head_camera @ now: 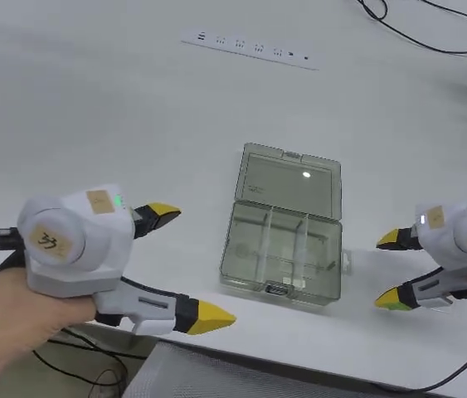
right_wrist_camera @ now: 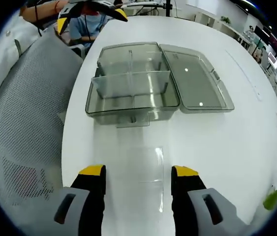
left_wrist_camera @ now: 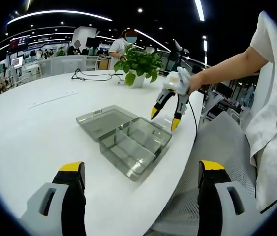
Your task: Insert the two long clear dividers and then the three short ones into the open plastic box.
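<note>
The left gripper (head_camera: 187, 264) is hanging with its jaws spread wide and nothing between them. It is standing well apart from the box (head_camera: 250, 278), which is lying ahead of it and off to its right on the table (head_camera: 133, 108). The lid is lying open on the side away from the person. Two long dividers (head_camera: 266, 240) are already standing upright in the box, running front to back.

Just past the box's right wall, the short dividers (right_wrist_camera: 158, 164) are lying flat on the table. They are faint and clear, so I cannot tell how many there are. They are directly ahead of the right gripper (head_camera: 391, 268), between its line of jaws and the box, and their long axis seems to run along the gripper's forward line. Its jaws are also spread and empty. The right gripper is much the nearer, so the pick probably falls to it, straight forward and down.
</note>
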Demonstrator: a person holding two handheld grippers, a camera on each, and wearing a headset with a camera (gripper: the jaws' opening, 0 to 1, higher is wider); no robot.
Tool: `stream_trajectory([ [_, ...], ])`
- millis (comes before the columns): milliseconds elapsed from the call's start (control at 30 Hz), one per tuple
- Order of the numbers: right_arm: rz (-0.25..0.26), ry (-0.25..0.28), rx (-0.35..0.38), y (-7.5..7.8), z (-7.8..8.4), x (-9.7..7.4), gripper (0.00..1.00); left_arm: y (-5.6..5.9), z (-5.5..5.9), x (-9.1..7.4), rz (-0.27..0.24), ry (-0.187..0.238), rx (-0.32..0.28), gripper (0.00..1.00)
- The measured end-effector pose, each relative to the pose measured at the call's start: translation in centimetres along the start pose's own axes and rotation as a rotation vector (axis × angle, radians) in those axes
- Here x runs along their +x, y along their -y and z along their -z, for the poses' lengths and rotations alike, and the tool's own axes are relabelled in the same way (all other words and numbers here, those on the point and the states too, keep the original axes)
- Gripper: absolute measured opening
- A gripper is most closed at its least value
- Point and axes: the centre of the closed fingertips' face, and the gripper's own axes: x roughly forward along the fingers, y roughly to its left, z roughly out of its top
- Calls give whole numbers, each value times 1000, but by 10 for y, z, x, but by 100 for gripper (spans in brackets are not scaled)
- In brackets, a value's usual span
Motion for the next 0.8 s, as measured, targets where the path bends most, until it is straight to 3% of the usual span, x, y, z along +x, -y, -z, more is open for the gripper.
stream_trajectory([
  [367,8,-37,-21,9,7,9,44,0,-1,0,4,13,-11,98],
  [467,34,-77,-100,8,7,10,43,0,-1,0,5,13,-9,98],
  [800,36,-83,-77,11,8,11,39,-1,-1,-2,4,18,-9,97],
])
